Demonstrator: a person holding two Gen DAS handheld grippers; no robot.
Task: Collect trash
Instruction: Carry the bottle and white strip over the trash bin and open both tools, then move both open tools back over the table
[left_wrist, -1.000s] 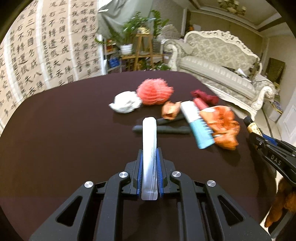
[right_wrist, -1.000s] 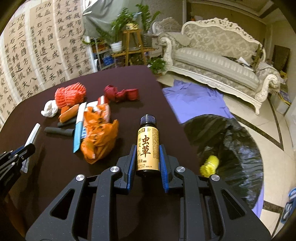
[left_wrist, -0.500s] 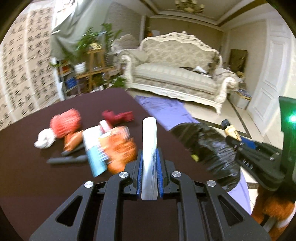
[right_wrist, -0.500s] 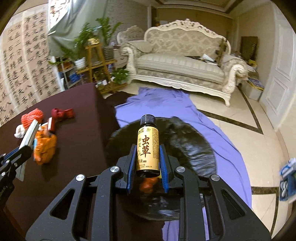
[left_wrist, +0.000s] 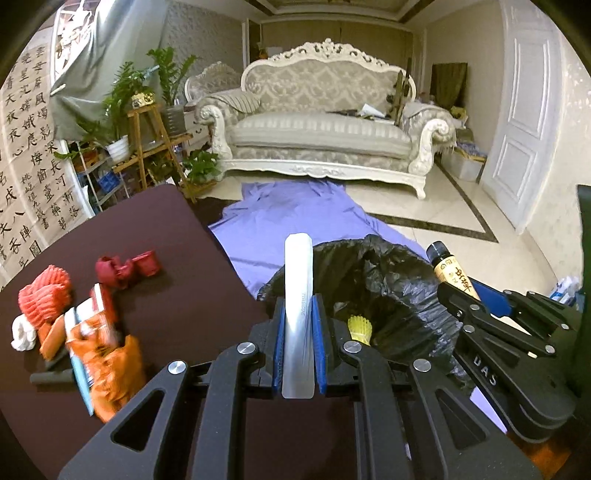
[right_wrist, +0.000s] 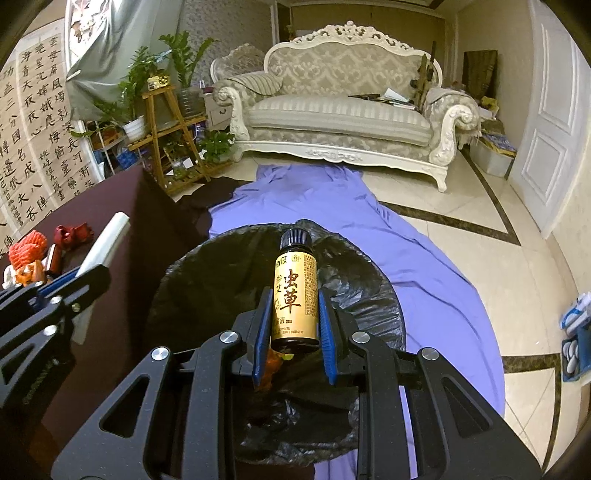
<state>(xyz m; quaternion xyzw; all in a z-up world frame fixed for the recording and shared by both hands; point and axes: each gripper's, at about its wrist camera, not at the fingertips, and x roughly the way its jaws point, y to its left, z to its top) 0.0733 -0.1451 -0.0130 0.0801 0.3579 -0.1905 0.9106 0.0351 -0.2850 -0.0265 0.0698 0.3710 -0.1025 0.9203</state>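
My left gripper (left_wrist: 298, 306) is shut on a flat white plastic strip (left_wrist: 298, 295) and holds it at the near rim of the black trash bag (left_wrist: 399, 295). My right gripper (right_wrist: 294, 299) is shut on a small brown bottle with a gold label (right_wrist: 294, 295), held over the open bag (right_wrist: 229, 284). The bottle also shows in the left wrist view (left_wrist: 452, 271). A yellow item (left_wrist: 359, 328) lies inside the bag. More trash lies on the dark table (left_wrist: 166, 240): an orange wrapper (left_wrist: 110, 365), a red foam net (left_wrist: 42, 295) and a dark red wrapper (left_wrist: 127, 266).
A purple cloth (right_wrist: 424, 258) covers the floor under the bag. A white sofa (right_wrist: 351, 114) stands behind, a plant stand (right_wrist: 166, 129) at the left, a white door (right_wrist: 554, 122) at the right. A white wad (left_wrist: 22, 332) and a black stick (left_wrist: 48, 376) lie on the table.
Both grippers have swung right from the table to the trash bag, still holding the strip and the bottle. The right gripper is now farther over the bag's opening.
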